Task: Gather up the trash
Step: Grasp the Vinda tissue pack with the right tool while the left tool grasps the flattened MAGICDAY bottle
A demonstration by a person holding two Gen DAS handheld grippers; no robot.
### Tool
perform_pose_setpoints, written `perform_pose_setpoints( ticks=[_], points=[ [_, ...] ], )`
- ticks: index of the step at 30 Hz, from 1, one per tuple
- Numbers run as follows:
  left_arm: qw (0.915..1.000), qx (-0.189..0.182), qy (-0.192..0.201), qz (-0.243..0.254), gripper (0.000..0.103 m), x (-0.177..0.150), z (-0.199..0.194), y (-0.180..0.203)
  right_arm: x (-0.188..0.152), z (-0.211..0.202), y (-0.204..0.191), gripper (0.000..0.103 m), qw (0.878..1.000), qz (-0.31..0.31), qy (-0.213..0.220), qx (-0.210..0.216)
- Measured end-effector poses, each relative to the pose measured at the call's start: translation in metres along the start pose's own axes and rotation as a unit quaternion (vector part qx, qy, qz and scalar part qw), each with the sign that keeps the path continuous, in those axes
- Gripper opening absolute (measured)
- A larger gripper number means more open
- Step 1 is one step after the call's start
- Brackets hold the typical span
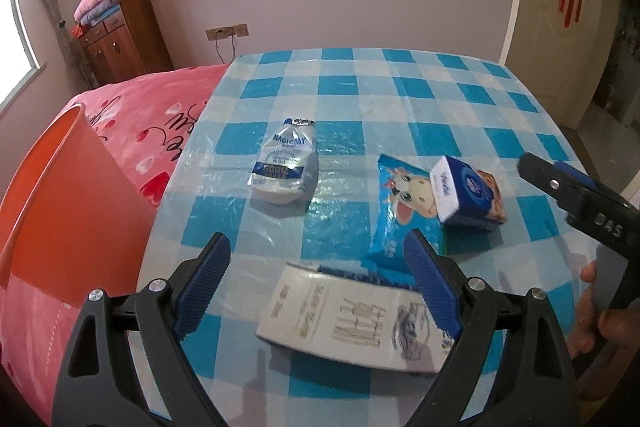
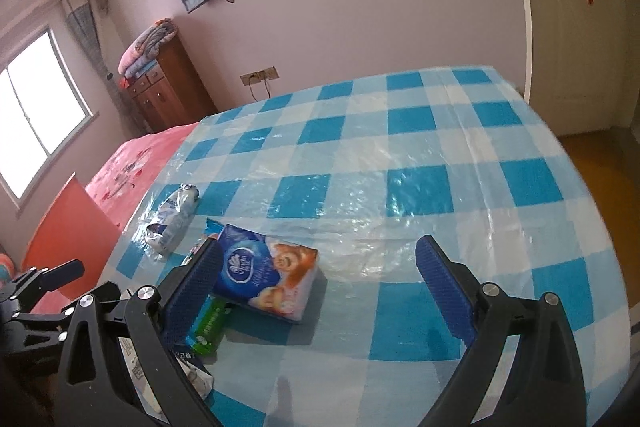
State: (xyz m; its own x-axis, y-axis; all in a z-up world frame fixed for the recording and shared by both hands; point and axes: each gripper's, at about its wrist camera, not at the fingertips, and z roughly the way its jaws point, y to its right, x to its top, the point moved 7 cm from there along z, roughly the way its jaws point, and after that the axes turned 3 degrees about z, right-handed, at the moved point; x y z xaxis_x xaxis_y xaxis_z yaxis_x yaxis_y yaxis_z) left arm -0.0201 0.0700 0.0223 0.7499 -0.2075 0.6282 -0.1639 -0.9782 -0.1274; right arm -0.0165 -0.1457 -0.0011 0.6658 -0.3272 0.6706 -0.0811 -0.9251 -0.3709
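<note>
My left gripper (image 1: 318, 247) is open, its jaws wide over a flat white box (image 1: 352, 319) on the blue-checked table (image 1: 400, 95). Beyond it lie a blue cartoon snack bag (image 1: 400, 211), a blue tissue pack (image 1: 468, 193) resting on that bag, and a crumpled silver-white wrapper (image 1: 284, 163). My right gripper (image 2: 320, 259) is open above the table, the tissue pack (image 2: 268, 267) just inside its left finger. A green packet (image 2: 210, 327) lies under that finger. The wrapper (image 2: 174, 215) lies further left. The right gripper also shows at the right edge of the left wrist view (image 1: 576, 195).
An orange bin (image 1: 60, 207) stands at the table's left edge, also seen in the right wrist view (image 2: 68, 231). A pink bed (image 1: 160, 107) lies behind it. A wooden cabinet (image 1: 120, 35) and a door (image 1: 560, 7) stand further back.
</note>
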Motion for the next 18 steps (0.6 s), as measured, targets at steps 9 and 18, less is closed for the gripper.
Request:
perform_pose_setpoints(
  ticks=[9, 18],
  points=[
    [0.9996, -0.009, -0.017, -0.022, 0.089, 0.025, 0.034, -0.017, -0.010, 0.016, -0.007, 0.095, 0.998, -0.002, -0.040, 0.040],
    [0.9985, 0.002, -0.054, -0.006, 0.089, 0.033, 0.080, -0.026, -0.019, 0.031, -0.023, 0.095, 0.995, -0.003, -0.067, 0.068]
  ],
)
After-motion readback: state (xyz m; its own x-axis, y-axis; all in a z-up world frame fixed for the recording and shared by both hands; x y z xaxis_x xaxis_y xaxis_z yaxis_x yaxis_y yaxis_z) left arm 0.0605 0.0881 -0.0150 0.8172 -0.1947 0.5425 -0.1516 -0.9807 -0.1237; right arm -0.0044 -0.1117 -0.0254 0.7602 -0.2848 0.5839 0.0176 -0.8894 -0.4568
